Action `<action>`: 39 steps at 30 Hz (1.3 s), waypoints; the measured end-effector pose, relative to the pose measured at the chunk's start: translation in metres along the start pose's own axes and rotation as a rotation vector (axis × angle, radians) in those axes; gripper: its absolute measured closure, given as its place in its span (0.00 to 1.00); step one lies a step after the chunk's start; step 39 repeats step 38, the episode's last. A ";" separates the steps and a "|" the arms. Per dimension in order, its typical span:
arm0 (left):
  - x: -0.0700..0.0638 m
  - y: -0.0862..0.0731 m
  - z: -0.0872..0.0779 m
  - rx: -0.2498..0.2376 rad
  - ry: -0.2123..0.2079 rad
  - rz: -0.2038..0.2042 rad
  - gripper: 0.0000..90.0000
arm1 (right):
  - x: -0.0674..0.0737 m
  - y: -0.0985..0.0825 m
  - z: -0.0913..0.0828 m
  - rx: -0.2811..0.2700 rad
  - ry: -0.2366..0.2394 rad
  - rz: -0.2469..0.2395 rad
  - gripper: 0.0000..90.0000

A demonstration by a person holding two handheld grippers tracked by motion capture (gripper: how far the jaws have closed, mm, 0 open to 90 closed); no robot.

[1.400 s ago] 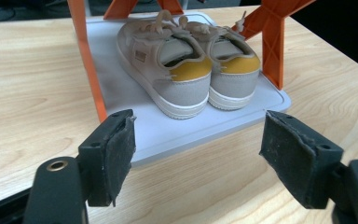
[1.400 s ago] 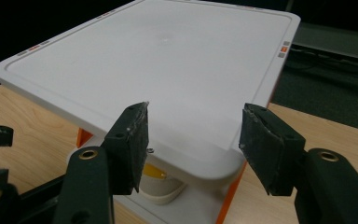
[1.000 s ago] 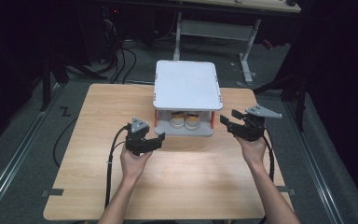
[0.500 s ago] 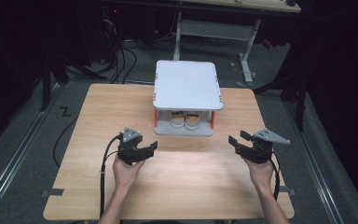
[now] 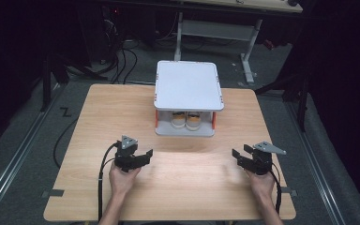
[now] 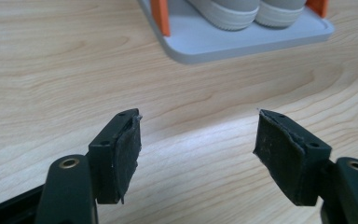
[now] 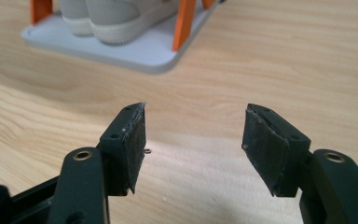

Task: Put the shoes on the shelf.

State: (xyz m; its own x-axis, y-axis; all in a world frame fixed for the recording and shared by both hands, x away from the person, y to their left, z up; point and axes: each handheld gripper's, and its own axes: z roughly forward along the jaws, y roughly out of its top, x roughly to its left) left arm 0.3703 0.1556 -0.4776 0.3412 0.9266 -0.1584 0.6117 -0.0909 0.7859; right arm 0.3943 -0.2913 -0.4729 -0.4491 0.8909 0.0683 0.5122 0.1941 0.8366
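Both hand-held grippers have drawn back from the rack (image 5: 185,101) toward the near edge of the table (image 5: 93,108) and sunk low over the wood. The left hand-held gripper (image 5: 143,156) and the right hand-held gripper (image 5: 238,156) each stand released, jaws wide with nothing between them. The shoes (image 5: 186,120) sit side by side on the rack's lower shelf, under its white top, well ahead of both. The retreat suggests the shoes are placed and the work is likely finished.

The rack (image 5: 185,132) stands at the table's (image 5: 98,117) far middle; the shoes (image 5: 185,120) sit inside it, on its bottom shelf.
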 end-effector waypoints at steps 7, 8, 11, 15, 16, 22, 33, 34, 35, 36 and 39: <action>0.008 -0.008 0.005 0.030 0.043 0.003 0.35 | -0.002 -0.011 0.010 0.073 -0.039 -0.012 0.44; 0.008 -0.008 0.005 0.030 0.043 0.003 0.35 | -0.002 -0.011 0.010 0.073 -0.039 -0.012 0.44; 0.011 -0.010 0.009 0.041 0.069 0.006 0.35 | -0.004 -0.014 0.013 0.093 -0.054 -0.018 0.44; 0.012 -0.011 0.013 0.054 0.087 0.016 0.35 | -0.007 -0.017 0.017 0.113 -0.075 -0.018 0.44; 0.012 -0.011 0.014 0.057 0.096 0.019 0.35 | -0.007 -0.017 0.017 0.113 -0.075 -0.018 0.44; 0.013 -0.014 0.020 0.084 0.130 0.036 0.34 | -0.011 -0.018 0.021 0.150 -0.116 -0.030 0.42; 0.007 -0.018 0.022 0.084 0.152 0.081 0.27 | -0.014 -0.017 0.023 0.173 -0.109 -0.027 0.39; 0.007 -0.018 0.022 0.087 0.150 0.083 0.27 | -0.014 -0.017 0.023 0.173 -0.109 -0.027 0.39; 0.007 -0.018 0.022 0.086 0.150 0.082 0.26 | -0.014 -0.017 0.023 0.173 -0.109 -0.027 0.39; 0.007 -0.018 0.022 0.087 0.149 0.082 0.26 | -0.013 -0.017 0.023 0.173 -0.110 -0.025 0.38; 0.007 -0.018 0.022 0.087 0.148 0.082 0.25 | -0.013 -0.017 0.024 0.174 -0.107 -0.027 0.37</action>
